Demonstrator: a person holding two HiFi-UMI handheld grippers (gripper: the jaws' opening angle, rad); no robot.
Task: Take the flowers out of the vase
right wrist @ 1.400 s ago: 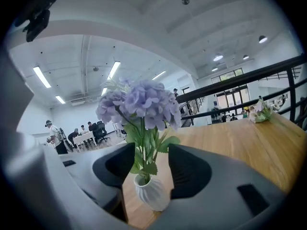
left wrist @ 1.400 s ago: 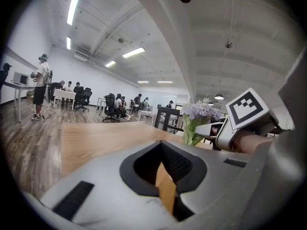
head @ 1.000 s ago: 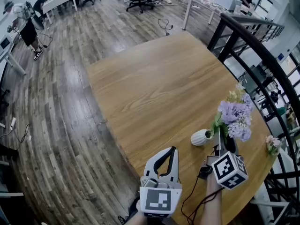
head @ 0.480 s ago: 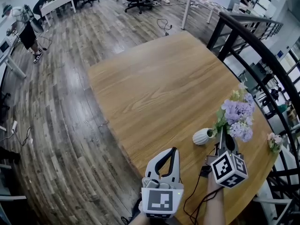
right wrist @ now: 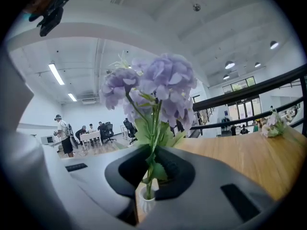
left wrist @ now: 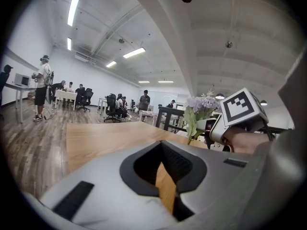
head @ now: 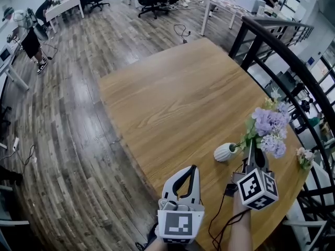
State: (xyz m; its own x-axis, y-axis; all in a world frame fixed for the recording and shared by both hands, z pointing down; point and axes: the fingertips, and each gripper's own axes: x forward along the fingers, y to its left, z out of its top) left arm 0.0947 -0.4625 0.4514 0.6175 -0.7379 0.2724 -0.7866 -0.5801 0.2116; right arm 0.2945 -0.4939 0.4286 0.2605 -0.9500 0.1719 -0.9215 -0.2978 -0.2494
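— Half out already?
— Barely. Just pinched the right gripper (head: 252, 153) onto the stems of the purple flowers (head: 269, 129) and raised them a touch (a fair start).
— Cleared the white ribbed vase (head: 225, 152)?
— Couldn't tell; lost the stem ends behind the jaws, right at its mouth. Held the left gripper (head: 192, 169) pressed together, empty, over the table (head: 172, 98) edge.

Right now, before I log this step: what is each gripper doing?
Left gripper: closed, nothing between its jaws.
Right gripper: jaws have just been closing, now clamped on the stems of the flowers.
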